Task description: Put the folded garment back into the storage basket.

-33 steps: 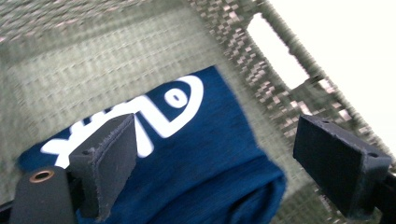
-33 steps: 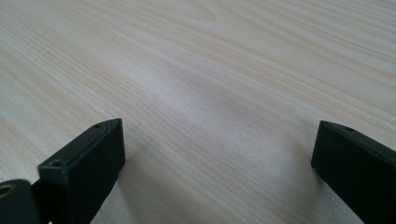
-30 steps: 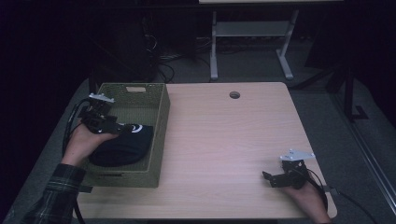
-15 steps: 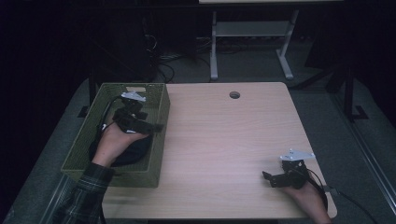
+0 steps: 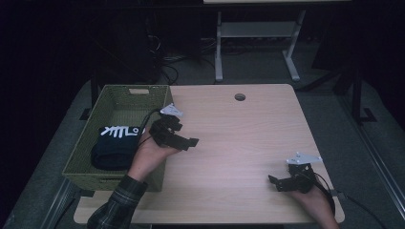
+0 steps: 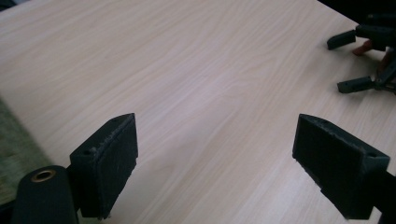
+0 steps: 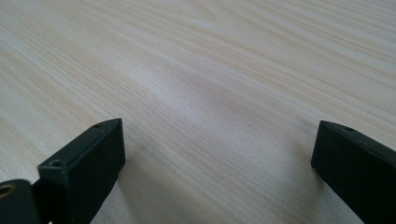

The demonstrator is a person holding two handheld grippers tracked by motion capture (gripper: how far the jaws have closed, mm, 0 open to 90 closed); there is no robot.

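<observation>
My left claw hangs open and empty over the table, the dark cloth behind it in the basket. My right claw rests open, well apart.

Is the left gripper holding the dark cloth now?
No, the left gripper is open over the table, and the dark cloth lies in the basket.

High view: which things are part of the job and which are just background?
Part of the job:
- green basket
- dark garment with white print, lying in the basket
- left gripper, open, over the table beside the basket
- right gripper, open, low at the table's near right

Just there:
- wooden table
- round hole in the tabletop
- white desk frame behind
</observation>
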